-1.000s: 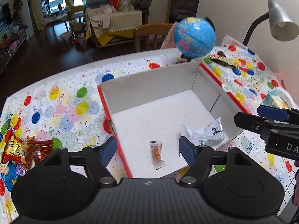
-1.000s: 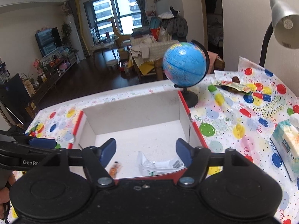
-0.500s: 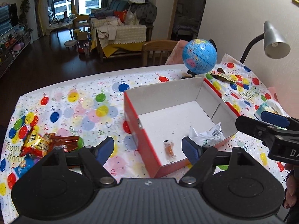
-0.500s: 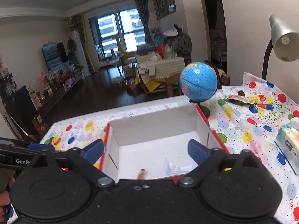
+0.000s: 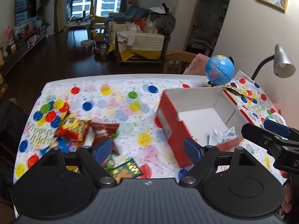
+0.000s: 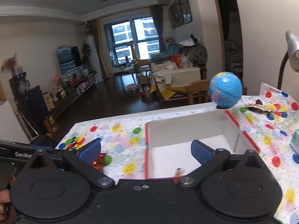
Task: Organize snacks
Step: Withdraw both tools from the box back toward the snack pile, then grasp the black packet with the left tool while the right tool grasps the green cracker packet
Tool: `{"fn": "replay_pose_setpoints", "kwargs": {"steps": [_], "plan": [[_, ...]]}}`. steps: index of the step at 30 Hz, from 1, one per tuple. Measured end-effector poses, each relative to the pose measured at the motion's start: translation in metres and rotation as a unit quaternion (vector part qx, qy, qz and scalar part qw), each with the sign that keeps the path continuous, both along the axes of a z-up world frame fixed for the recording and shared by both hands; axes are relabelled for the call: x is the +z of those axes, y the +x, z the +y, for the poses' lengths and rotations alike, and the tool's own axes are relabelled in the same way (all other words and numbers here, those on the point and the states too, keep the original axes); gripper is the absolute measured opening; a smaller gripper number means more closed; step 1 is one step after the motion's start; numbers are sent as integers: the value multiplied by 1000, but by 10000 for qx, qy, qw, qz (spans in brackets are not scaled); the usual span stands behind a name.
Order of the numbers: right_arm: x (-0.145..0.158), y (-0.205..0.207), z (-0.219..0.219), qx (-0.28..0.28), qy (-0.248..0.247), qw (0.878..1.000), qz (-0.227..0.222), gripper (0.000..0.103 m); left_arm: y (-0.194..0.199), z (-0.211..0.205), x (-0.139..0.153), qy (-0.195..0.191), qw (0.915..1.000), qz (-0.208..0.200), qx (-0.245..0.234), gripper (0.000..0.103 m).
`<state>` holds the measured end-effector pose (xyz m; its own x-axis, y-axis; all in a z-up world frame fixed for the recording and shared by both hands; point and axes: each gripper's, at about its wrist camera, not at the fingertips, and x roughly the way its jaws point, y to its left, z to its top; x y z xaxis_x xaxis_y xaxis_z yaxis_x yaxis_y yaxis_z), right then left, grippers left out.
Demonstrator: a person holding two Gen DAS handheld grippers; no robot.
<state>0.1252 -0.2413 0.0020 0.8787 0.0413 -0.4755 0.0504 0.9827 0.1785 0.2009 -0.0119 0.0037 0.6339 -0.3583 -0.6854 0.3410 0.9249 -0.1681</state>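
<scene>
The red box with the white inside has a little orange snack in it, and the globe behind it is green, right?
Almost. The globe is blue, not green; the right wrist view shows it clearly, standing behind the box. The rest is right: the box is red outside and white inside, and a little orange snack lies on its floor.

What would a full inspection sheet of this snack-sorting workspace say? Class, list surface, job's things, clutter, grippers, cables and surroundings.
Surface: table under balloon-print cloth.
Job's things: red box holding white packet and small orange snack; snack packets piled outside, left of it.
Clutter: globe, desk lamp, tissue pack.
Grippers: left gripper and right gripper both open, empty, jaws just widened.
Cables: nothing seen.
Surroundings: living room, sofa, window.
</scene>
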Motion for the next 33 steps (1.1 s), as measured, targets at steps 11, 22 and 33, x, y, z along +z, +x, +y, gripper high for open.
{"fn": "replay_pose_setpoints", "kwargs": {"steps": [11,22,33], "plan": [[-14,8,60,263,-105,9994,181,103,-7,80,-13,6,9989,72,457,83],[-58,35,104,521,-291,9947,842,103,-10,112,-59,370,9980,215,461,83],[-116,75,130,1250,-540,9782,1567,102,2,109,-119,695,9951,687,143,83]]}}
